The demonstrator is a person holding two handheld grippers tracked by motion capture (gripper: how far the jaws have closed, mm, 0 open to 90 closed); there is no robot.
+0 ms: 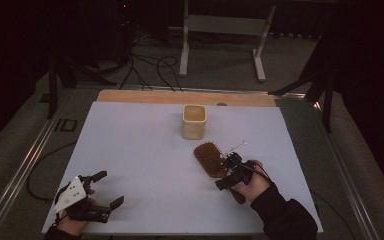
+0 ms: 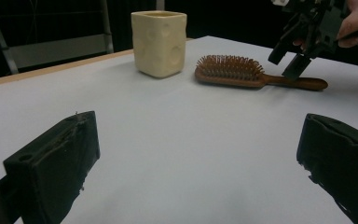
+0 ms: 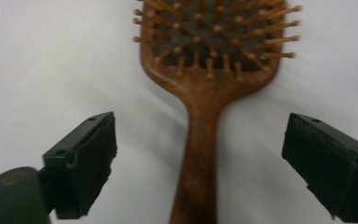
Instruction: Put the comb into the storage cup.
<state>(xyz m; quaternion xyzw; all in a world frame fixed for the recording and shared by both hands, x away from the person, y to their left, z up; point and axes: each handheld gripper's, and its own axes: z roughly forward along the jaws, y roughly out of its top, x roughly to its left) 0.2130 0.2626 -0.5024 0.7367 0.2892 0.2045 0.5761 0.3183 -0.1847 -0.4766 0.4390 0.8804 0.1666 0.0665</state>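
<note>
A brown wooden hairbrush (image 1: 209, 157) lies bristles up on the white table sheet (image 1: 140, 150), right of centre, its handle pointing toward the person. My right gripper (image 1: 228, 172) hovers just above that handle, jaws wide and straddling it without touching. In the right gripper view the hairbrush handle (image 3: 205, 121) runs up between the two black pads (image 3: 81, 161). My left gripper (image 1: 109, 189) rests open near the front left corner with nothing between its jaws. From the left gripper view (image 2: 200, 158), the hairbrush (image 2: 242, 74) and the right gripper (image 2: 286, 64) appear at the far right.
A cream square cup (image 1: 194, 121) with dimpled sides stands upright behind the brush, also visible in the left gripper view as the cup (image 2: 159, 43). A wooden strip (image 1: 180, 96) edges the table's far side. Beyond it are a white metal frame (image 1: 220, 25) and floor cables (image 1: 150, 65).
</note>
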